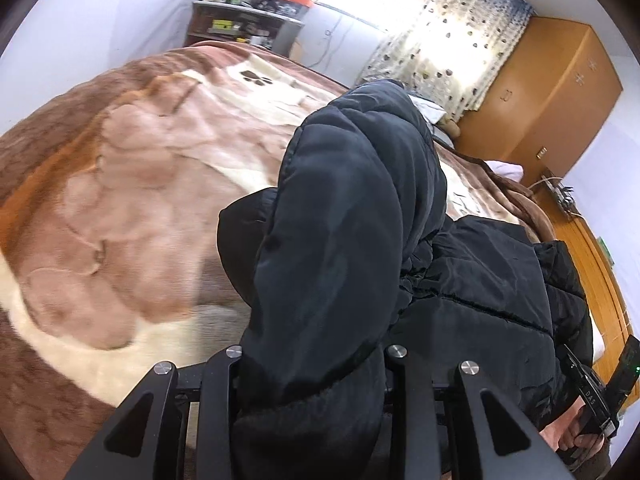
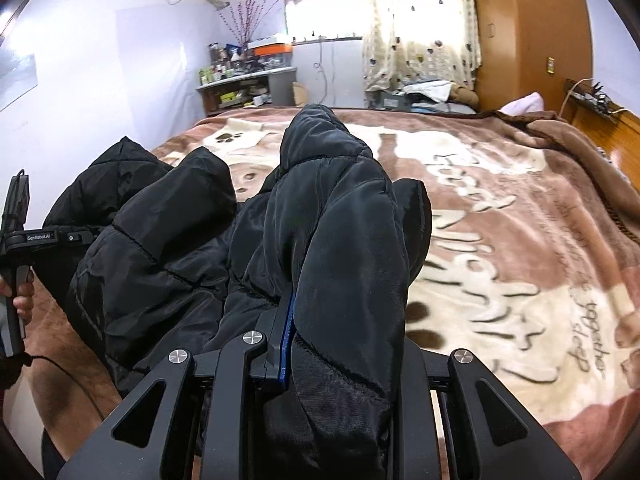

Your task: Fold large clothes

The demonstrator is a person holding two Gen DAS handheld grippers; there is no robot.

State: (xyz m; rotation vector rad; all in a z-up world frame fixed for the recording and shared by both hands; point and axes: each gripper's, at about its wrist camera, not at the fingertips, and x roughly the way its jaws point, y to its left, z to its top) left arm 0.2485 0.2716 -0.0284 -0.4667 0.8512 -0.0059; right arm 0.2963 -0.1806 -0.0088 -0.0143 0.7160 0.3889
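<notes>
- The black puffer jacket (image 1: 360, 220) hung bunched between both tools above the brown plush blanket (image 1: 120, 200), part of it sagging toward the bed.
- The left gripper (image 1: 316, 360) was clamped on a thick padded fold that rose ahead of its fingers.
- The right gripper (image 2: 340, 344) pinched another fold; its blue-padded finger (image 2: 286, 336) showed just left of the fabric.
- Both tools pointed forward over the bed, roughly level with each other.
- The fold would likely go best with both grips kept firm and the edges lowered together, smoothing the padding flat.
</notes>
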